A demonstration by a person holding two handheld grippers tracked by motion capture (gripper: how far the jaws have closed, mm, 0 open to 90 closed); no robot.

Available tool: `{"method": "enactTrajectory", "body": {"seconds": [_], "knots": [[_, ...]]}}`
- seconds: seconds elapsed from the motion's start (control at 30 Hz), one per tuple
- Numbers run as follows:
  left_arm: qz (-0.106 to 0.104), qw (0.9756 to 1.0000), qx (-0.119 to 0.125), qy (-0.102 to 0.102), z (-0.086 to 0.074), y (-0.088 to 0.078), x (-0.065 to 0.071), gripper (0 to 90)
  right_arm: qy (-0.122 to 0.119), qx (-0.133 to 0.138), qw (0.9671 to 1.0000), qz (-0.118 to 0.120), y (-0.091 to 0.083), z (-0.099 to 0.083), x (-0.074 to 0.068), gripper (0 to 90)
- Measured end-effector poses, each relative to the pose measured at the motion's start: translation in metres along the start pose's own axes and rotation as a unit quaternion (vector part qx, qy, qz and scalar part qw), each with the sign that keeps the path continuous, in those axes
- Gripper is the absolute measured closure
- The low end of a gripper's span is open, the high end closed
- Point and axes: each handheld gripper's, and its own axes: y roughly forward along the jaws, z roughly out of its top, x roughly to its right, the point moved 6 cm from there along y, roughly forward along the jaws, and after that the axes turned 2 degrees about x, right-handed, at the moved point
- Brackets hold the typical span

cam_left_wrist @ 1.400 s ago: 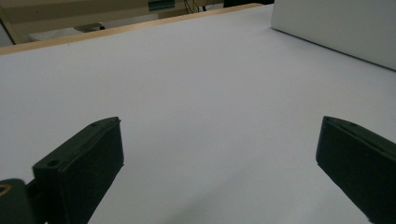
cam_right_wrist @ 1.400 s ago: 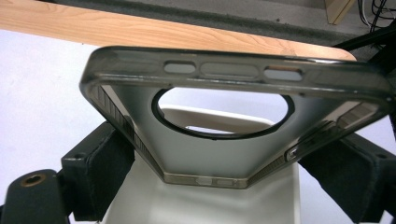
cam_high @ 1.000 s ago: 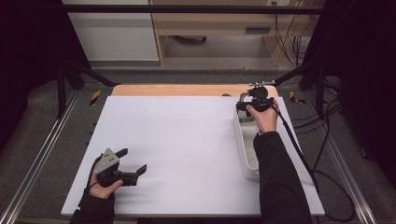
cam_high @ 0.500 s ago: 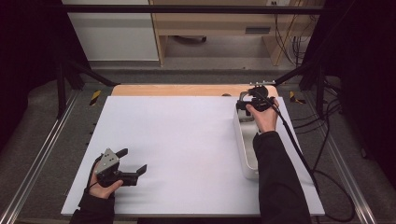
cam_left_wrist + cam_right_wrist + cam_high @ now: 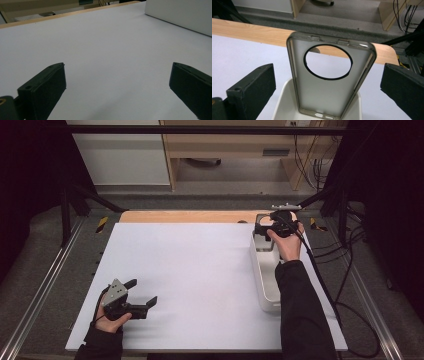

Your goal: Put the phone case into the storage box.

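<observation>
White sheeting covers the table (image 5: 200,270); at its near left corner the left gripper (image 5: 142,295) rests low on the surface, jaws spread wide and empty. At the far right, the right gripper (image 5: 262,225) hovers with jaws parted on either side of a translucent phone case (image 5: 329,80), not touching it; the case stands upright at the far end of the white tray (image 5: 265,285).

High view: overhead, facing forward over the white table (image 5: 200,270).
Left gripper view: low, skimming the table ahead.
Right gripper view: close behind the phone case (image 5: 329,77).
Shared: the white tray (image 5: 265,270).
</observation>
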Motion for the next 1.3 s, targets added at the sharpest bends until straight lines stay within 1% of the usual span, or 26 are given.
{"method": "enactTrajectory", "body": {"seconds": [0.07,0.13,0.27,0.4,0.47,0.53,0.57,0.67,0.7,0.8,0.93,1.0,1.1,1.17,1.3], "knots": [[0.001,1.0,0.0,0.0,0.0,0.0,0.0,0.4,-0.003,0.007,0.9999,0.007,-0.005,0.002,0.0,0.4],[0.001,1.0,0.0,0.001,0.0,0.0,0.0,0.2,-0.001,0.015,0.9998,0.015,-0.011,0.004,-0.001,0.4],[0.001,1.0,0.0,0.002,0.001,0.0,0.0,0.0,-0.009,0.033,0.9989,0.032,-0.024,0.006,-0.006,0.5],[0.0,1.0,0.002,0.002,0.001,0.0,0.001,0.0,-0.015,0.053,0.997,0.055,-0.039,0.008,-0.012,0.4],[0.0,1.0,0.002,0.001,0.001,0.0,0.001,0.0,-0.02,0.065,0.9954,0.067,-0.048,0.008,-0.016,0.5],[-0.001,1.0,0.003,0.001,0.001,0.0,0.001,0.0,-0.027,0.081,0.9931,0.081,-0.057,0.008,-0.02,0.7],[-0.002,1.0,0.003,0.001,0.002,0.0,0.002,0.0,-0.026,0.086,0.9917,0.091,-0.063,0.008,-0.022,0.4],[-0.002,1.0,0.003,0.001,0.002,0.0,0.002,0.0,-0.028,0.11,0.987,0.113,-0.077,0.006,-0.027,0.6],[-0.003,1.0,0.003,0.0,0.002,0.0,0.002,0.0,-0.033,0.117,0.9853,0.12,-0.083,0.005,-0.028,0.4],[-0.004,1.0,0.004,0.001,0.002,0.0,0.002,0.0,-0.037,0.132,0.9816,0.133,-0.095,0.001,-0.03,0.7],[-0.005,1.0,0.003,0.002,0.002,0.001,0.003,0.0,-0.042,0.146,0.9774,0.147,-0.11,-0.004,-0.029,1.0],[-0.005,1.0,0.004,0.003,0.002,0.001,0.003,0.0,-0.045,0.148,0.9754,0.157,-0.117,-0.009,-0.028,0.7],[-0.006,1.0,0.004,0.003,0.002,0.001,0.004,0.0,-0.049,0.155,0.9717,0.172,-0.129,-0.018,-0.027,1.0],[-0.006,1.0,0.005,0.004,0.002,0.0,0.004,0.0,-0.057,0.158,0.9687,0.183,-0.134,-0.025,-0.026,0.8],[-0.007,0.9999,0.007,0.004,0.003,0.0,0.005,0.0,-0.062,0.159,0.9647,0.201,-0.143,-0.042,-0.021,0.8]]}}
